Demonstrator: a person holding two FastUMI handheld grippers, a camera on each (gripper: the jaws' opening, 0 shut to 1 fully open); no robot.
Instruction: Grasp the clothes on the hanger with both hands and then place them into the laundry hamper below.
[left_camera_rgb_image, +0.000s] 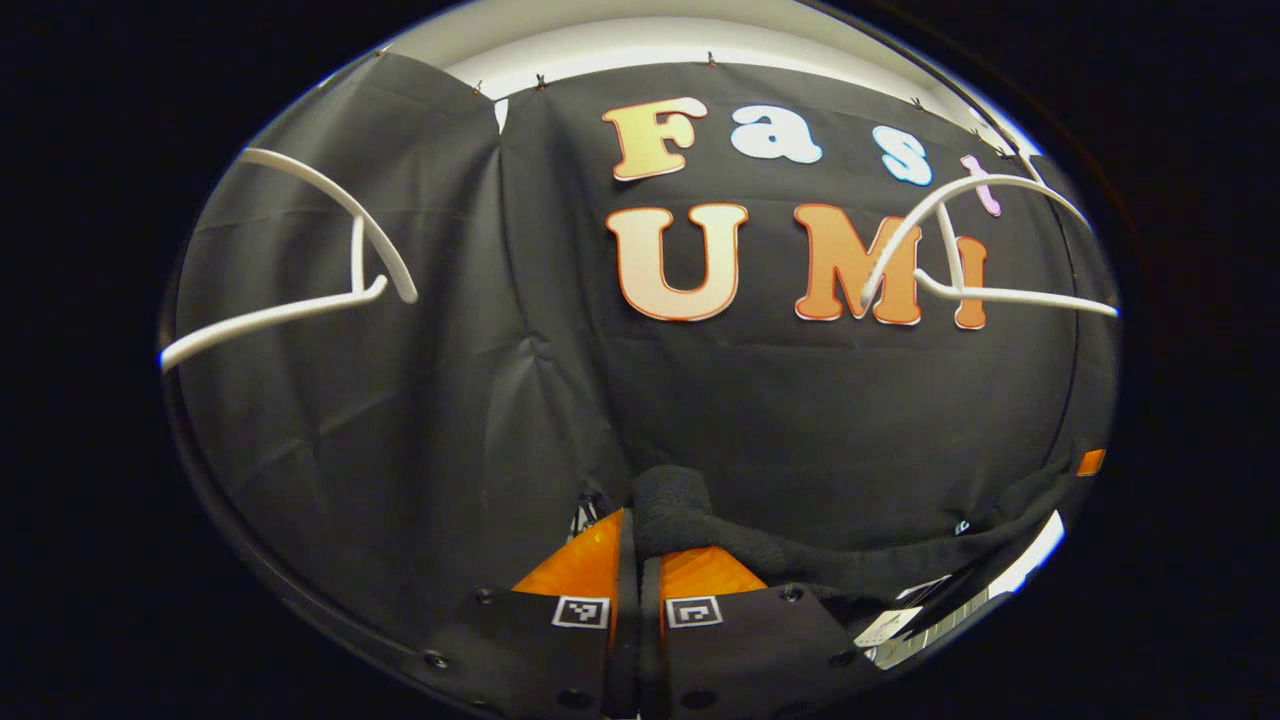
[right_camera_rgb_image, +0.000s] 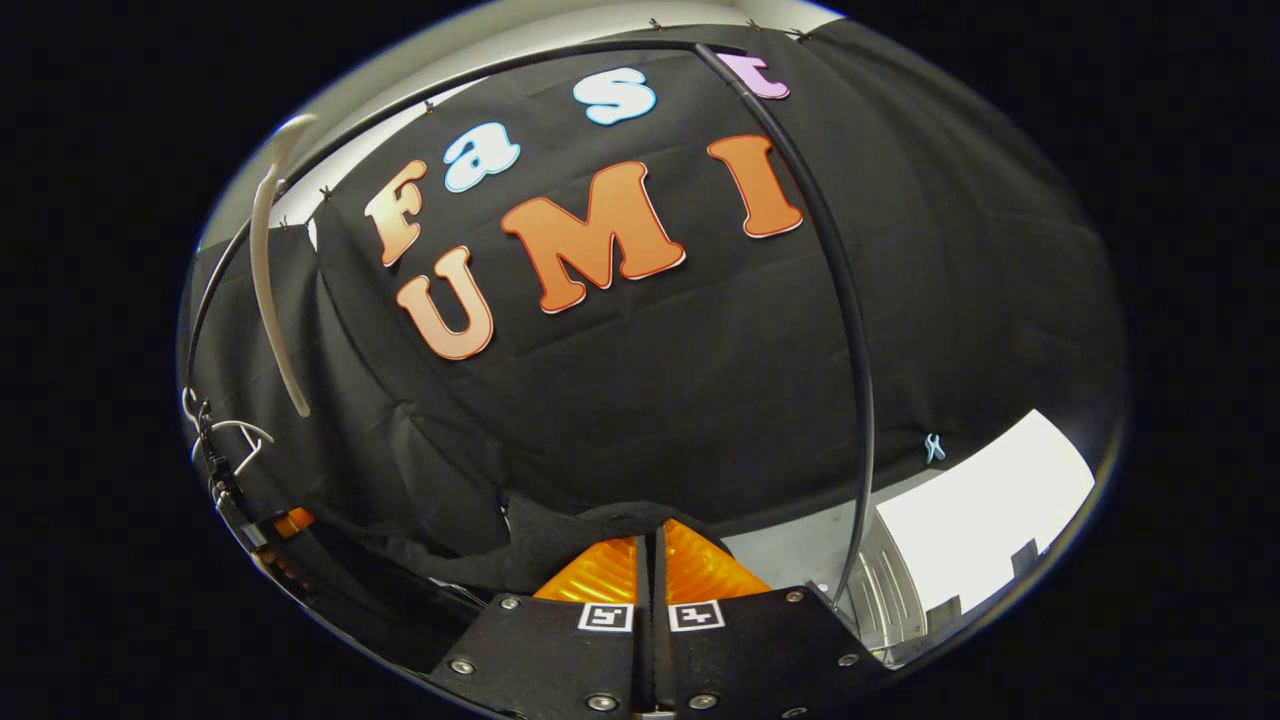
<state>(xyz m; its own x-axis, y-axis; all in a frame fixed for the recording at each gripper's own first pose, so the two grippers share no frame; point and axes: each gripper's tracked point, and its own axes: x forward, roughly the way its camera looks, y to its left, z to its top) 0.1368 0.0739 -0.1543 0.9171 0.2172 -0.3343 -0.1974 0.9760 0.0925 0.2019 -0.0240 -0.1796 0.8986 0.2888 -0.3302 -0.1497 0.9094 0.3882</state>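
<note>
A black garment (left_camera_rgb_image: 800, 560) hangs stretched between both grippers, clear of the hangers. In the left gripper view my left gripper (left_camera_rgb_image: 640, 520) is shut on a bunched end of it, and the cloth runs off to the lower right toward an orange bit of the right gripper (left_camera_rgb_image: 1090, 462). In the right gripper view my right gripper (right_camera_rgb_image: 652, 525) is shut on the other end of the garment (right_camera_rgb_image: 540, 540). From there the cloth sags left toward an orange bit of the left gripper (right_camera_rgb_image: 293, 520). Two bare white hangers (left_camera_rgb_image: 300, 250) (left_camera_rgb_image: 960, 250) hang above.
A thin black rack rail (right_camera_rgb_image: 850, 300) arches overhead and down the right side, with one white hanger (right_camera_rgb_image: 270, 270) at its left. A pale ribbed object (right_camera_rgb_image: 890, 600) and a white panel (right_camera_rgb_image: 990, 520) lie low at the right. The booth's black cloth wall stands close behind.
</note>
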